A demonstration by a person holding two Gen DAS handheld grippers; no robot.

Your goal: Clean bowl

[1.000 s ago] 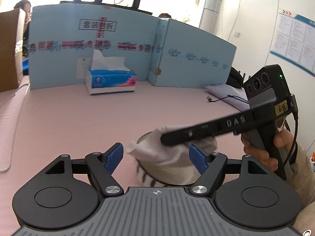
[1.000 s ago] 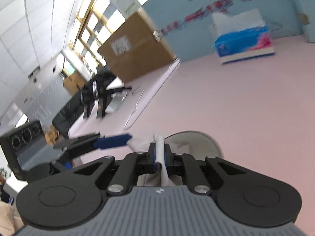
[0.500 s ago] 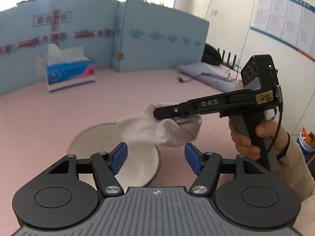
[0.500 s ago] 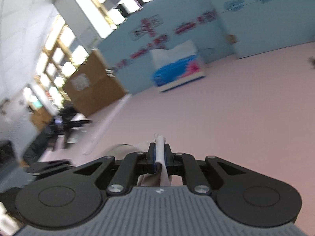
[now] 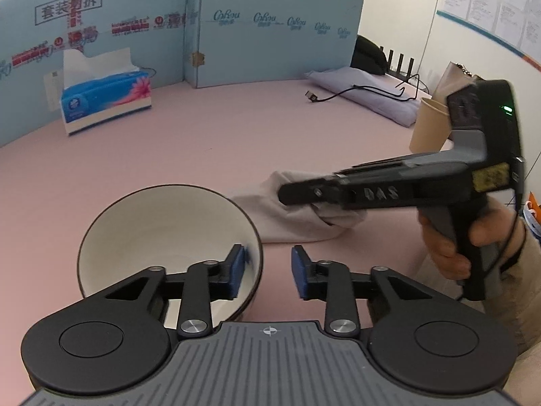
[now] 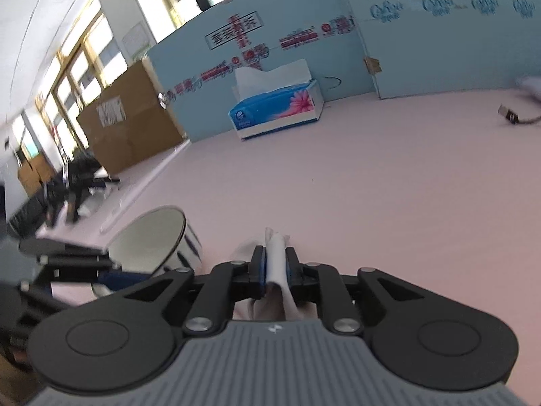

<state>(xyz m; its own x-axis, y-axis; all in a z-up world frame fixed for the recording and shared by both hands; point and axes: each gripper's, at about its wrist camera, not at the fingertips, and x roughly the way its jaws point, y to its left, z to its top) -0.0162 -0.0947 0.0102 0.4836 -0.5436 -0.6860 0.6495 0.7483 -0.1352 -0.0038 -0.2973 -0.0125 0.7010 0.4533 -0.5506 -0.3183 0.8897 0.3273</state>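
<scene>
A white bowl (image 5: 162, 233) with a dark rim stands upright on the pink table. My left gripper (image 5: 267, 269) is open, with its left finger inside the bowl and its right finger outside, so the bowl's right wall sits between them. My right gripper (image 6: 274, 265) is shut on a white cloth (image 6: 275, 253). In the left wrist view the cloth (image 5: 297, 216) rests on the table just right of the bowl, held by the right gripper (image 5: 287, 198). The bowl also shows in the right wrist view (image 6: 152, 237), left of the cloth.
A blue tissue box (image 5: 104, 101) stands at the back left before a light blue partition (image 5: 270, 34). A black cable (image 5: 358, 93), a folded lilac cloth (image 5: 365, 94) and a brown paper cup (image 5: 429, 125) lie at the right. A cardboard box (image 6: 128, 118) stands far left.
My right gripper has lifted the cloth out of the bowl and moved it right, down onto the table. My left gripper has come to straddle the bowl's right wall.
</scene>
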